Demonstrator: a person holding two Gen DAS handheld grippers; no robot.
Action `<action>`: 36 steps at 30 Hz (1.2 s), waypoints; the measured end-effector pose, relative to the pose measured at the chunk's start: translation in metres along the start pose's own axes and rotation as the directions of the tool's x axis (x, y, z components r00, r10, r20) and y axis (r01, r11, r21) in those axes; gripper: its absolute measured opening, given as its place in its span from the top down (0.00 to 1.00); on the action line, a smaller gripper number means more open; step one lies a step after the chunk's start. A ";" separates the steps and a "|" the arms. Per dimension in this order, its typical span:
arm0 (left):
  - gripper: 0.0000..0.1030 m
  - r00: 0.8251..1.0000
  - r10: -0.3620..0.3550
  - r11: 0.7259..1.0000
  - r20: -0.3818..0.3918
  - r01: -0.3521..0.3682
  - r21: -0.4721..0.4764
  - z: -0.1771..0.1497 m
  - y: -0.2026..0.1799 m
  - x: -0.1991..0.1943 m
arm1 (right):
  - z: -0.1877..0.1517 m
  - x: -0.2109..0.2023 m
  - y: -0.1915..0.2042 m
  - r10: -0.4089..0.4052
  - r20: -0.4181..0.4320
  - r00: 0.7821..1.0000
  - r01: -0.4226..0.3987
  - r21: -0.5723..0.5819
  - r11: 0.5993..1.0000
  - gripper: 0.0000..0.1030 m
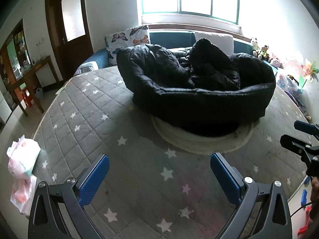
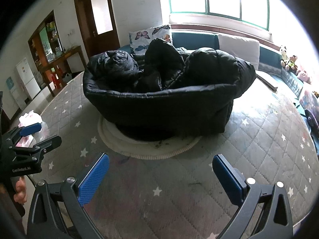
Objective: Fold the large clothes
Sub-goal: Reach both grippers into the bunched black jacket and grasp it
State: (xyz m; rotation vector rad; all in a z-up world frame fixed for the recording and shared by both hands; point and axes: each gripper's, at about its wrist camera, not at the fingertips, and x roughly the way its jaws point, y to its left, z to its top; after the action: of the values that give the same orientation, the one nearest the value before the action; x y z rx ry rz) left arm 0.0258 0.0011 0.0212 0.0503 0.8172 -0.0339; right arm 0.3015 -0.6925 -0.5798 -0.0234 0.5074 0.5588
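A: So, your left gripper (image 1: 159, 171) and right gripper (image 2: 160, 171) both gape empty, short of the black puffy coat (image 1: 197, 87) heaped on the round mat (image 1: 201, 143).

B: Grab one slippery layer and it'll likely slide out.

A bed with a grey quilted mattress cover (image 1: 83, 107) printed with white stars and one pale pink star carries the load. A round cream mat (image 1: 201, 141) lies on the cover near the middle. A black puffer coat (image 1: 195, 83), loosely heaped, rests on the mat and overhangs its far side. A white and pink plastic packet (image 1: 22, 157) sits at the bed's left edge, well apart from the coat.
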 end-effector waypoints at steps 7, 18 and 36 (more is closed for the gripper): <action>0.00 0.999 0.005 1.000 0.035 -0.005 0.000 0.030 0.013 0.001 | 0.028 0.001 -0.006 0.009 0.021 1.000 -0.007 -0.060 0.998 0.00; 0.00 0.997 -0.001 0.999 0.077 -0.002 0.041 0.097 0.023 0.017 | 0.085 0.028 -0.009 0.017 0.000 1.000 -0.017 -0.144 0.989 0.00; 0.00 0.998 -0.045 0.981 -0.039 0.052 0.188 0.201 -0.012 0.158 | 0.134 0.141 -0.035 0.108 -0.182 0.977 -0.111 -0.007 0.994 0.09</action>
State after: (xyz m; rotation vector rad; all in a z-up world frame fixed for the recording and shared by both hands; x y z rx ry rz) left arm 0.2797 -0.0243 0.0427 0.2105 0.8480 -0.1568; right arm 0.4830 -0.6304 -0.5326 -0.0639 0.6848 0.6726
